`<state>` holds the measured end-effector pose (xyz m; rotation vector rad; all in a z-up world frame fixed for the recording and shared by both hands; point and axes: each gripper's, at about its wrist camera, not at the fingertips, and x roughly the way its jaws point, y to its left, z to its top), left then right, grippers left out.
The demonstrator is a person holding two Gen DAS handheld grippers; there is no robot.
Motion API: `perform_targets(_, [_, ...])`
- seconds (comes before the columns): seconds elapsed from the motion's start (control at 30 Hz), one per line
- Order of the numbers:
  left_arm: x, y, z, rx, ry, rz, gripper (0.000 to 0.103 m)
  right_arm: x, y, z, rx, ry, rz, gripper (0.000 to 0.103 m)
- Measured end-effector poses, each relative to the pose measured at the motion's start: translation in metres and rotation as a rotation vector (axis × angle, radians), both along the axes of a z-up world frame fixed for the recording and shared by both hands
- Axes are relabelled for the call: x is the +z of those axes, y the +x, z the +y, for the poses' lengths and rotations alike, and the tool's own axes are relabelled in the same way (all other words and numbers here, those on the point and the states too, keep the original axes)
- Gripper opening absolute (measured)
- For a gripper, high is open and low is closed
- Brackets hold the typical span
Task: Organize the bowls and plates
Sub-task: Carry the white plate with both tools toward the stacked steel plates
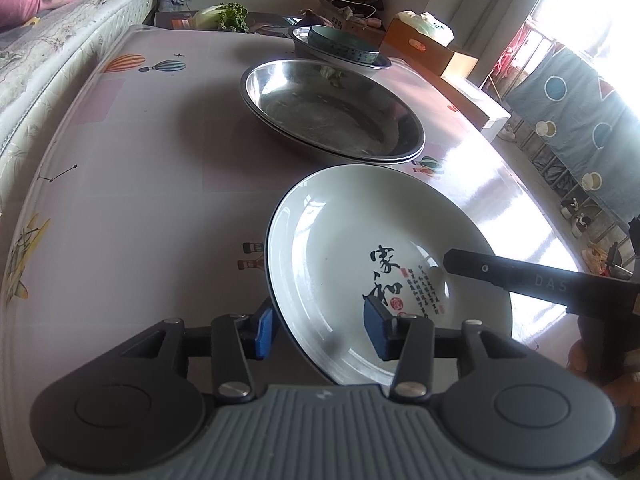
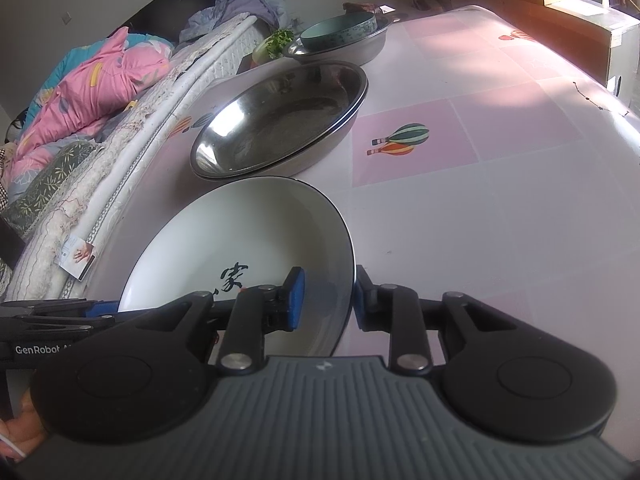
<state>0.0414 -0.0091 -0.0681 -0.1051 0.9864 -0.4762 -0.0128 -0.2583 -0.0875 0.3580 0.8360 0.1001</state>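
A white plate (image 1: 360, 240) with black calligraphy and a dark rim sits tilted near the front of the table. My left gripper (image 1: 320, 332) straddles the plate's near rim; its blue pads stand well apart, open, one outside the rim and one over the inside. My right gripper (image 2: 326, 300) is shut on the plate (image 2: 240, 232) at its right rim, one pad on the inner face and one behind. One of its black fingers (image 1: 472, 266) reaches in from the right in the left wrist view. Two stacked steel pans (image 1: 332, 112) lie just beyond the plate.
At the table's far end a steel basin (image 1: 360, 62) holds a teal bowl (image 1: 344, 42). A bed with pink bedding (image 2: 100, 80) runs along the table's left side. Cardboard boxes (image 1: 432, 46) stand beyond the far right corner. The balloon-print tablecloth (image 2: 480, 200) stretches bare to the right.
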Motion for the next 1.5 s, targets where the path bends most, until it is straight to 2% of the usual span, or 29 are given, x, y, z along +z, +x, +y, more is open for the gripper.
perform_targets(1.23, [0.002,-0.001,-0.006,0.012,0.022,-0.004,0.051,-0.002,-0.013,-0.007,-0.002,0.045,-0.004,0.024])
perform_targets(1.5, [0.005,-0.004,-0.008,0.009,0.025,0.0,0.052,0.0,-0.013,-0.008,0.007,0.029,-0.01,0.024])
